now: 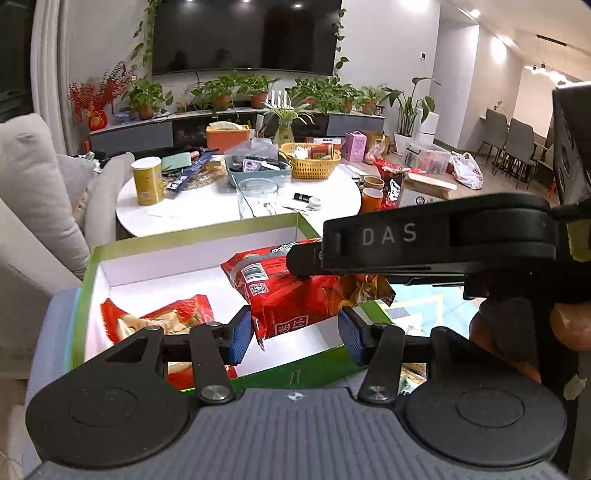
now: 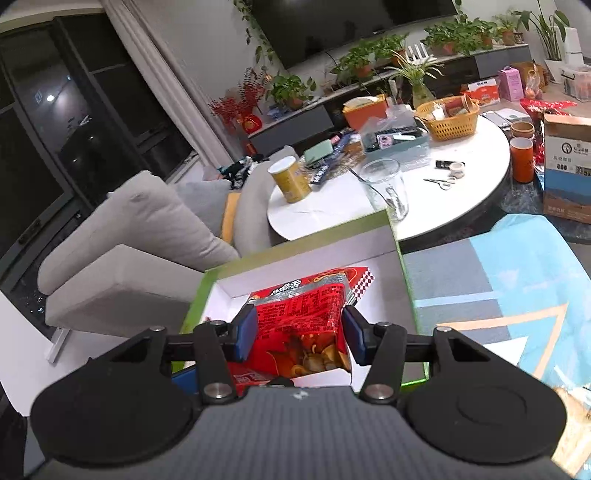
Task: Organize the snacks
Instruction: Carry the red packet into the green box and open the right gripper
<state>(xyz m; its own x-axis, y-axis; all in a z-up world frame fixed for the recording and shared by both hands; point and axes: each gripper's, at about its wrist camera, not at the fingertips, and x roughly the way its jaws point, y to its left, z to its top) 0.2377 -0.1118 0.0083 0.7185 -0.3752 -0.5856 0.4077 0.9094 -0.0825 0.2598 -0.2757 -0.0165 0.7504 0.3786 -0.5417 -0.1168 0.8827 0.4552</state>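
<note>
My right gripper point(image 2: 299, 338) is clamped on the red snack bag point(image 2: 299, 317), holding it over the green box point(image 2: 402, 266) to drop in; my left gripper point(image 1: 295, 334) waits unclenched beside it, clear of the strawberry packet point(image 1: 177, 314).

we saw a white round table point(image 2: 480, 173) | grey sofa point(image 2: 140, 236) left of it | dark tv point(image 1: 245, 35) on white wall above potted plants point(image 1: 221, 90) | dark window point(image 2: 40, 122) | ceiling spots lit
</note>
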